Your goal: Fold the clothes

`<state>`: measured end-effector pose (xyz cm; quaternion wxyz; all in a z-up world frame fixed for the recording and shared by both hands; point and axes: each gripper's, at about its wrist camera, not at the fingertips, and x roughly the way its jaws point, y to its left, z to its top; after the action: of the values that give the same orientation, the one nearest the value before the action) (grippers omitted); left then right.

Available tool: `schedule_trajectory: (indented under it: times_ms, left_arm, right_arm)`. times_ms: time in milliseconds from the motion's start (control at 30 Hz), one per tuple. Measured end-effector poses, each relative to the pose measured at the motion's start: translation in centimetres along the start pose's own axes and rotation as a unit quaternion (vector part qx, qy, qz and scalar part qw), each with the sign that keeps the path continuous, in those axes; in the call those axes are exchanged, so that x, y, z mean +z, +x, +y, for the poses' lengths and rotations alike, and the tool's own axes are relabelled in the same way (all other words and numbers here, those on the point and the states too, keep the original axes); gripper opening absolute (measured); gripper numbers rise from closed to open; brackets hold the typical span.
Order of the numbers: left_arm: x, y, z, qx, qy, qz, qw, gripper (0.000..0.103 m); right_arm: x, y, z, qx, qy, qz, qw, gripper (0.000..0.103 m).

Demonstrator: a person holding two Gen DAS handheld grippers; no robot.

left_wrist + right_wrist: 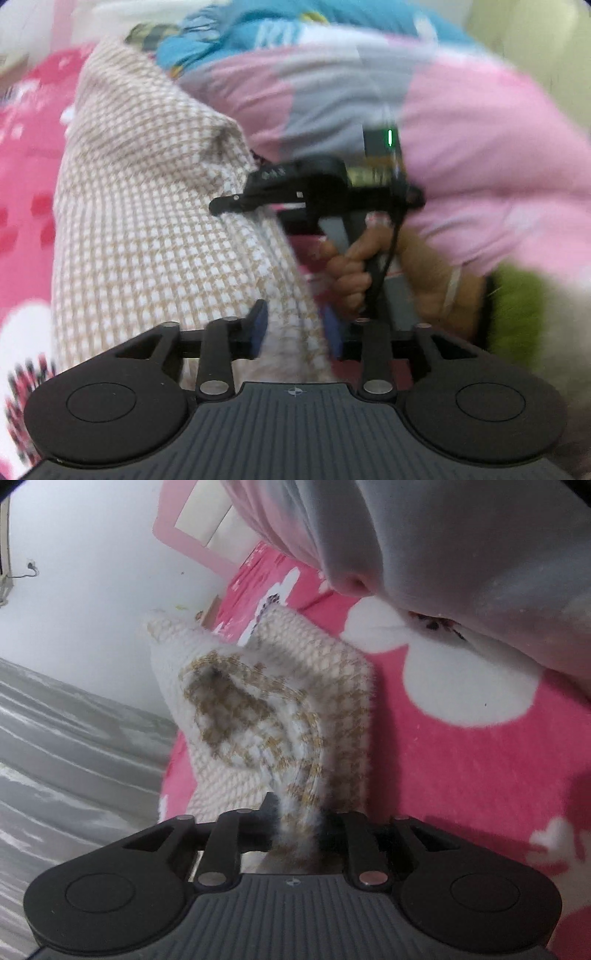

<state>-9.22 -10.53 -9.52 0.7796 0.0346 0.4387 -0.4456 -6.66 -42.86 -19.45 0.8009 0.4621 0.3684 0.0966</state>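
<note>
We have 1 knit garment, the beige-and-white checked sweater (147, 206), caught in both tools at once, and that seems to be why it hangs as it does: with 2 grips on its edge the cloth is drawn up off the pink blanket (461, 768), so a fold can be carried over rather than dragged. Our left gripper (295, 332) has its blue pads on either side of a band of the knit, and the cloth fills the gap, so we judge it clamped on the sweater. Our right gripper (295, 819) pinches a bunched strip of the same sweater, the fabric squeezed narrow between its jaws. In the left view we see 1 hand (351, 273) around the right tool's handle, just beside the lifted cloth. Behind lies a pile of other clothes (369, 92) in pink, grey and blue; blur keeps us from counting them. How far the folding has gone, we cannot tell.
</note>
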Motion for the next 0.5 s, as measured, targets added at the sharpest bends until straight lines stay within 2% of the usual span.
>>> schedule_trajectory:
  times_ms: [67, 100, 167, 233, 300, 333, 367, 433, 467, 500]
  left_arm:
    - [-0.6, -2.4, 1.3, -0.001, -0.045, -0.012, 0.9989, 0.037]
    - [-1.0, -3.3, 2.0, 0.012, -0.064, -0.016, 0.9978, 0.037]
    - [-2.1, -3.7, 3.4, 0.068, -0.085, -0.012, 0.9940, 0.037]
    - [-3.6, -3.6, 5.4, 0.133, -0.108, 0.000, 0.9852, 0.037]
    - [-5.0, -3.4, 7.2, 0.170, -0.133, 0.014, 0.9763, 0.037]
    - [-5.7, -3.5, 7.7, 0.182, -0.143, 0.019, 0.9727, 0.038]
    - [-6.3, -3.4, 8.3, 0.188, -0.153, 0.020, 0.9700, 0.044]
    - [-6.8, -2.8, 9.1, 0.187, -0.171, 0.018, 0.9672, 0.050]
    - [-6.9, -2.5, 9.3, 0.184, -0.177, 0.016, 0.9666, 0.050]
    - [-7.0, -1.7, 9.6, 0.184, -0.178, 0.015, 0.9664, 0.050]
  right_arm:
    - [-0.3, -0.6, 0.3, 0.008, 0.002, 0.009, 1.000, 0.037]
    - [-0.6, -1.1, 0.5, 0.013, 0.002, 0.013, 1.000, 0.045]
    - [-1.5, -2.0, 1.0, 0.016, 0.002, 0.023, 1.000, 0.054]
    - [-2.7, -2.9, 1.5, 0.013, 0.002, 0.042, 0.999, 0.059]
    - [-4.2, -3.6, 1.9, 0.008, -0.004, 0.068, 0.998, 0.063]
    - [-5.0, -3.8, 2.3, 0.001, -0.012, 0.083, 0.996, 0.064]
    - [-5.9, -4.0, 2.6, -0.006, -0.019, 0.098, 0.995, 0.064]
    - [-7.0, -3.7, 3.6, -0.018, -0.037, 0.111, 0.993, 0.061]
    - [-7.5, -3.5, 4.2, -0.023, -0.047, 0.115, 0.992, 0.056]
    - [-8.0, -3.3, 4.7, -0.029, -0.056, 0.120, 0.991, 0.044]
